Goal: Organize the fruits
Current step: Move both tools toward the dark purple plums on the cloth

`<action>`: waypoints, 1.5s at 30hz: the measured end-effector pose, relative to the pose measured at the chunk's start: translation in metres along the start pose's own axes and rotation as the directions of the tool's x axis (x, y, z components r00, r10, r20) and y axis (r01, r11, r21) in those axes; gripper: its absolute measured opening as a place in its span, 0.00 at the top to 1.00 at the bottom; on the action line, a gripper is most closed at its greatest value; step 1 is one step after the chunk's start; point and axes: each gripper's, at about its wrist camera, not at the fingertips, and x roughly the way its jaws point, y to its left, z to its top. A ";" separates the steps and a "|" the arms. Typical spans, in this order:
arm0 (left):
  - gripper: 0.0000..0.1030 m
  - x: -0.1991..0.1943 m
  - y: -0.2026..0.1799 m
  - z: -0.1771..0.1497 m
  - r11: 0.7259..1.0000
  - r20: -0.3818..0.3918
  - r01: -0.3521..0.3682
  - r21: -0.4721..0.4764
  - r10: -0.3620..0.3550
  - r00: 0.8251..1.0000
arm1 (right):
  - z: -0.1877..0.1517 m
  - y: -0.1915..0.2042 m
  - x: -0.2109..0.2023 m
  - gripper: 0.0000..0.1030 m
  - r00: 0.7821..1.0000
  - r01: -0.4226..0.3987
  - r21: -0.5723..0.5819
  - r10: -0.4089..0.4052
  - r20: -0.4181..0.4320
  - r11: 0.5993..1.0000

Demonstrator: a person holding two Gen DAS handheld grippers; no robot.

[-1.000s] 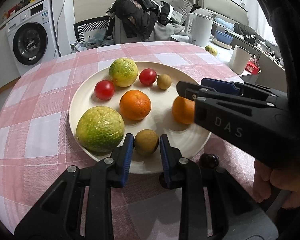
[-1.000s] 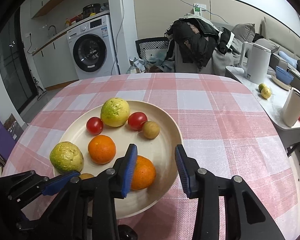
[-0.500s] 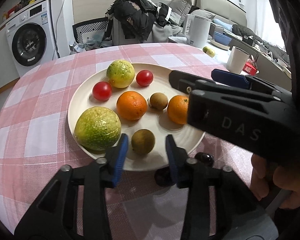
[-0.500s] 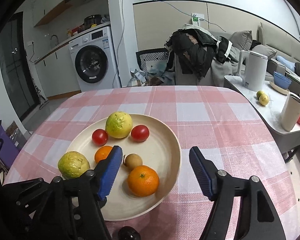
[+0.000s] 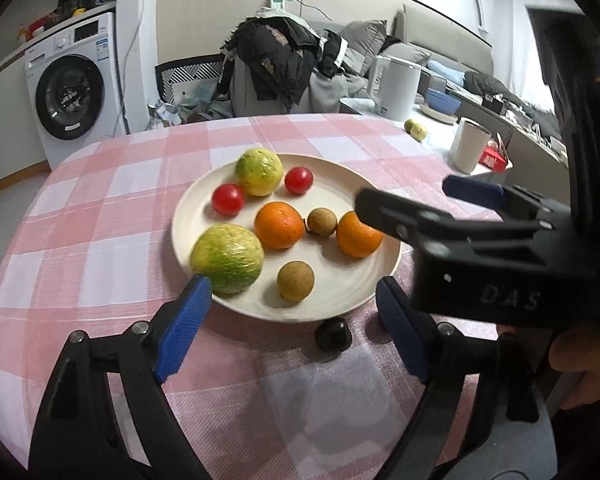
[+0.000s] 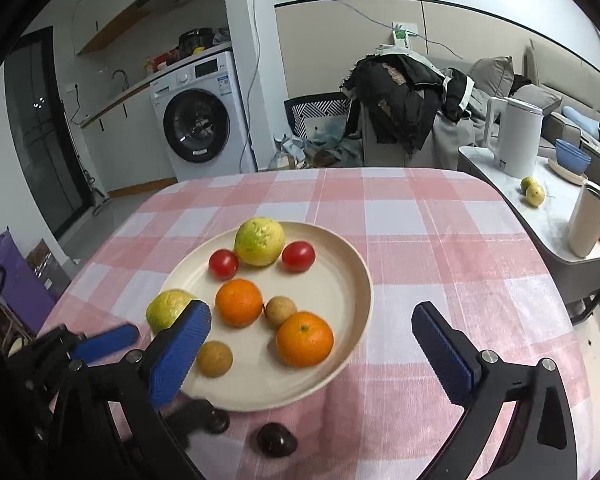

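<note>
A cream plate (image 5: 340,200) (image 6: 332,280) on the pink checked tablecloth holds two green-yellow fruits, two red tomatoes, two oranges and two small brown fruits. My left gripper (image 5: 291,288) hangs over the plate's near rim. Its jaws are opening, and one small brown fruit (image 5: 295,280) lies free on the plate between them. My right gripper (image 6: 310,314) is opening wide, above and clear of an orange (image 6: 305,338) lying on the plate. A dark round fruit (image 5: 332,334) (image 6: 276,440) rests on the cloth just outside the plate's near edge.
A side table (image 6: 556,224) at the right carries a white kettle (image 6: 516,136), a cup (image 6: 588,220), a blue bowl and two small green fruits. A chair heaped with clothes (image 6: 400,96) stands behind the table; a washing machine (image 6: 196,124) is at the back left. A hand (image 5: 580,364) holds the right gripper.
Both grippers have opened and drawn back and up. The left let go of the small brown fruit; the right freed the orange. The other small brown fruit rolled between the two oranges.
</note>
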 end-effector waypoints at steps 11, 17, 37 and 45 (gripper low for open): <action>0.01 -0.053 0.010 -0.006 0.998 0.045 -0.049 -0.025 0.050 0.998 | -0.015 -0.007 -0.033 0.00 0.999 -0.045 -0.017 0.044 -0.031 0.999; 0.01 -0.069 0.016 -0.014 0.997 0.048 -0.075 -0.033 0.076 0.996 | -0.021 -0.015 -0.052 0.00 0.996 -0.073 -0.009 0.073 -0.046 0.997; 0.01 -0.049 0.025 -0.023 0.997 0.023 -0.056 -0.060 0.057 0.998 | -0.042 -0.031 -0.046 0.00 0.991 -0.081 -0.009 0.079 -0.112 0.997; 0.01 -0.039 0.021 -0.023 0.996 0.025 -0.074 -0.042 0.075 0.997 | -0.048 -0.021 -0.031 0.00 0.984 -0.096 -0.053 0.087 -0.156 0.994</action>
